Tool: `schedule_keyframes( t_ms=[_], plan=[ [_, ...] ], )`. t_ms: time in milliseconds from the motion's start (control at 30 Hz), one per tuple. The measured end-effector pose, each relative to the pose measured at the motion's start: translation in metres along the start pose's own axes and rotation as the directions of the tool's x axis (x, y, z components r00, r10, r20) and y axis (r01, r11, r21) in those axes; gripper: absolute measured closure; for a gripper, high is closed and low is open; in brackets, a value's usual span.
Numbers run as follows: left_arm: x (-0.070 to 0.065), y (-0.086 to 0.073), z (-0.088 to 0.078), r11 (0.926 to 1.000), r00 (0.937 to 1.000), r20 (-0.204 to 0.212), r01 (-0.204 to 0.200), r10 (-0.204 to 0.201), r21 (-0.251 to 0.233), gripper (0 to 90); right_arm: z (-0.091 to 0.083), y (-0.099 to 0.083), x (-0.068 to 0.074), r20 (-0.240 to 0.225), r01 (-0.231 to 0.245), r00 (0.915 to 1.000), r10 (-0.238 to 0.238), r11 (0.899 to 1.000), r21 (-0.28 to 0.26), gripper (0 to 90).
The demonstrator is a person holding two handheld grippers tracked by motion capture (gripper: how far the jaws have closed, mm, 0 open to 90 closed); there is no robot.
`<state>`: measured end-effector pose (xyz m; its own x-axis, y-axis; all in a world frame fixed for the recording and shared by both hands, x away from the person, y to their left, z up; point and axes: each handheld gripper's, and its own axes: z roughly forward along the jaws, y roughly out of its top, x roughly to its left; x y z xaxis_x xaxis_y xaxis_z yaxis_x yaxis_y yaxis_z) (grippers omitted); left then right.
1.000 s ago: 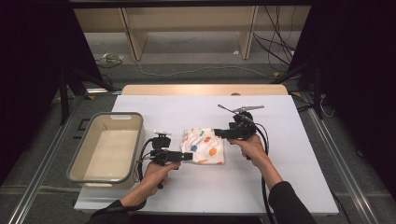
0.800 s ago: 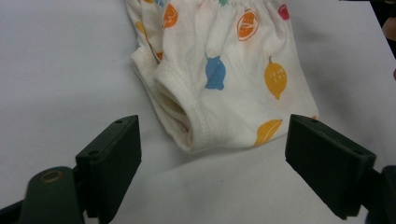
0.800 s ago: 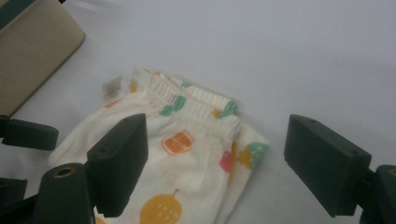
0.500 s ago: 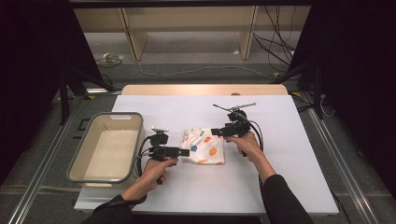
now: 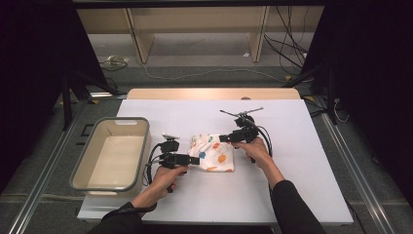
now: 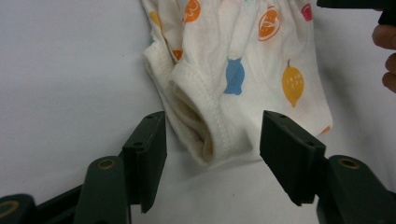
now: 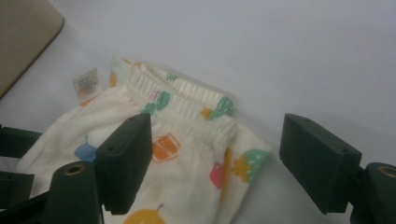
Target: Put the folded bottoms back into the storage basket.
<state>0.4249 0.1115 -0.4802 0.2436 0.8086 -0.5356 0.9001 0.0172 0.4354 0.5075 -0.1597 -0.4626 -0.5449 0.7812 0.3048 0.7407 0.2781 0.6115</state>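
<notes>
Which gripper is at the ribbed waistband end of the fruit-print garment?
The right gripper: the ribbed waistband lies between its open jaws; the left gripper faces a stitched hem.

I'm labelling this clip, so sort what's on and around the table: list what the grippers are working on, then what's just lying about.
In the job:
- printed cloth garment, folded on the table
- left gripper, jaws open at its near corner
- right gripper, jaws open at its waistband corner

Possibly next, untouched for now:
- beige bin

Lying about:
- cables on the floor
- wooden shelf legs
</notes>
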Motion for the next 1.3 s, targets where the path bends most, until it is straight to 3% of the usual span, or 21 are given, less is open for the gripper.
schedule_keyframes(
  t_ms=[533, 700, 767, 833, 1000, 1300],
  plan=[
    [-0.003, 0.000, 0.007, 0.9999, 0.9998, -0.011, -0.014, 0.014, -0.001, 66.8, 0.016, -0.003, -0.008, 0.004, -0.037, 0.9993, 0.037, 0.998, 0.044, 32.4],
    [-0.003, 0.000, 0.009, 0.9997, 0.9996, -0.014, -0.026, 0.026, 0.000, 74.1, 0.016, -0.003, -0.008, 0.007, -0.036, 0.9993, 0.036, 0.999, 0.041, 44.5],
    [-0.002, 0.000, 0.009, 0.9996, 0.9995, -0.010, -0.029, 0.029, 0.000, 76.5, 0.016, -0.004, -0.008, 0.001, -0.041, 0.9992, 0.041, 0.998, 0.044, 53.4],
    [-0.002, 0.000, 0.009, 0.9996, 0.9995, -0.009, -0.030, 0.030, -0.001, 77.5, 0.017, -0.004, -0.008, -0.004, -0.044, 0.9990, 0.044, 0.998, 0.046, 55.9],
    [-0.004, 0.000, 0.009, 0.9991, 0.9991, -0.011, -0.041, 0.041, -0.010, 81.7, 0.019, -0.005, -0.006, -0.018, -0.036, 0.9992, 0.037, 0.998, 0.059, 74.8],
    [-0.004, 0.000, 0.005, 0.9981, 0.9981, 0.020, -0.059, 0.059, -0.019, 83.6, 0.014, -0.003, -0.002, -0.042, -0.013, 0.9990, 0.015, 0.999, 0.038, 80.1]
  ],
)
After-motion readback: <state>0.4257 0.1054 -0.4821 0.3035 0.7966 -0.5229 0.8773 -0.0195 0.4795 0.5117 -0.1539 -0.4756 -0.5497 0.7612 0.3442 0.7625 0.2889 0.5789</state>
